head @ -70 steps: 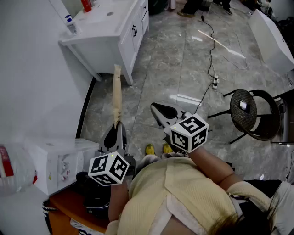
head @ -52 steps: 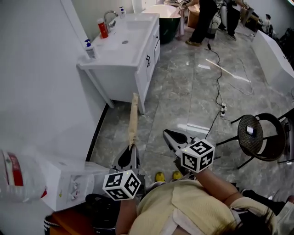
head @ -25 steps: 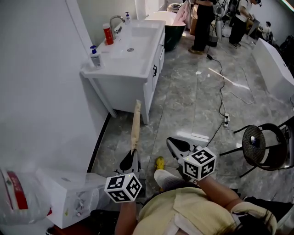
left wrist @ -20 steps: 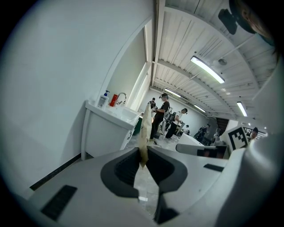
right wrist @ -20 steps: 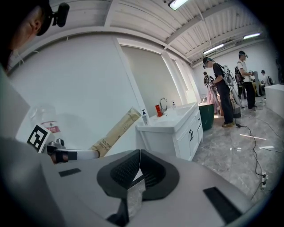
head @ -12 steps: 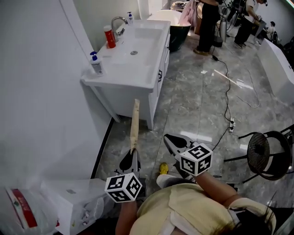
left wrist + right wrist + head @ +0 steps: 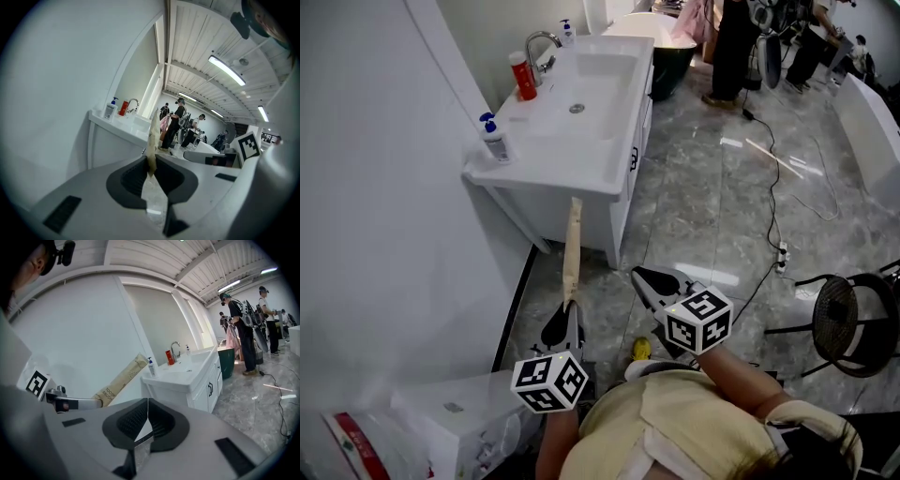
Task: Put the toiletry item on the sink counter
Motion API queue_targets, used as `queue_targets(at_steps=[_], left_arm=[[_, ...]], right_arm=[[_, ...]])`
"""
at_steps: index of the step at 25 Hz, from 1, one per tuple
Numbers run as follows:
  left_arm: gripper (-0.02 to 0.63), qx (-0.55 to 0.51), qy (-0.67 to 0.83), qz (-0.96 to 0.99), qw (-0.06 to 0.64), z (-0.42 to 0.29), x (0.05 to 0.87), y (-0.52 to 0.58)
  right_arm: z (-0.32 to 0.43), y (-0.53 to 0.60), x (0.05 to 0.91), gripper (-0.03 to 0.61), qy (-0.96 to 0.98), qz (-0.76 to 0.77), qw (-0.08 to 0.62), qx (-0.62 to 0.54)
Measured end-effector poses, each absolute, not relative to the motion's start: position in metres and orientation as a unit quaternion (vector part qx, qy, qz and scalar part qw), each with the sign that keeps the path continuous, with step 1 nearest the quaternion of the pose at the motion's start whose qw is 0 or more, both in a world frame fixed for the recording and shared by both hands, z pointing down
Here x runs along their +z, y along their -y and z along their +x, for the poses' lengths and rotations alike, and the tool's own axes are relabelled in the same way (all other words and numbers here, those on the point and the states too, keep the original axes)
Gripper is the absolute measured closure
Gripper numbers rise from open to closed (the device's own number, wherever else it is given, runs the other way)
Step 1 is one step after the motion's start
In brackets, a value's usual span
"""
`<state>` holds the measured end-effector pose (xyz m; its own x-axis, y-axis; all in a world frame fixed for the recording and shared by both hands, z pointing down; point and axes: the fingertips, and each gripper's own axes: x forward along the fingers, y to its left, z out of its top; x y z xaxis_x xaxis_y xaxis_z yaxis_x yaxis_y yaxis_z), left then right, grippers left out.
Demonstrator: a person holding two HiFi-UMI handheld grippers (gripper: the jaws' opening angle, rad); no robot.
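Pinching the toothbrush pack (image 7: 572,251) by its near end, the left gripper (image 7: 565,314) is clamped narrow on it, so the long sleeve juts forward for laying down. Pack is airborne, short of the sink counter (image 7: 534,173). Right gripper (image 7: 649,279) is closed on nothing, held alongside. Likely landing spot is beside the pump bottle (image 7: 494,141).

The worktop (image 7: 562,161) stands against the wall (image 7: 384,206), with the basin (image 7: 586,89) in its middle. A pump bottle (image 7: 495,141) stands at its near left corner, and another bottle (image 7: 523,77) and the tap (image 7: 539,44) stand along its left edge. Before its near edge, over the floor (image 7: 712,206), the toothbrush packet (image 7: 572,248) sticks out of the left gripper (image 7: 566,314). A chair (image 7: 853,328) stands far right.
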<state>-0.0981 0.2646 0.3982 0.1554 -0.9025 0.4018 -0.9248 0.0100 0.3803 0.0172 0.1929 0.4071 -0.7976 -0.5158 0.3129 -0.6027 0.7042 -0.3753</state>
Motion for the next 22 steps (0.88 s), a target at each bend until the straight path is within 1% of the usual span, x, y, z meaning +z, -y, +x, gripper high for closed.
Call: queue_targets(at_steps=[6, 12, 22], left_arm=[[0.538, 0.025, 0.643, 0.705, 0.297, -0.107, 0.409, -0.227], [0.538, 0.032, 0.633, 0.718, 0.288, -0.108, 0.41, -0.198], [0.538, 0.045, 0.628, 0.724, 0.282, -0.121, 0.407, -0.157]], right_arm=[[0.015, -0.165, 0.41, 0.551, 0.915, 0.315, 0.084, 0.238], [0.021, -0.141, 0.413, 0.551, 0.91, 0.33, 0.072, 0.241], [0.017, -0.114, 0.413, 0.551, 0.905, 0.341, 0.075, 0.243]])
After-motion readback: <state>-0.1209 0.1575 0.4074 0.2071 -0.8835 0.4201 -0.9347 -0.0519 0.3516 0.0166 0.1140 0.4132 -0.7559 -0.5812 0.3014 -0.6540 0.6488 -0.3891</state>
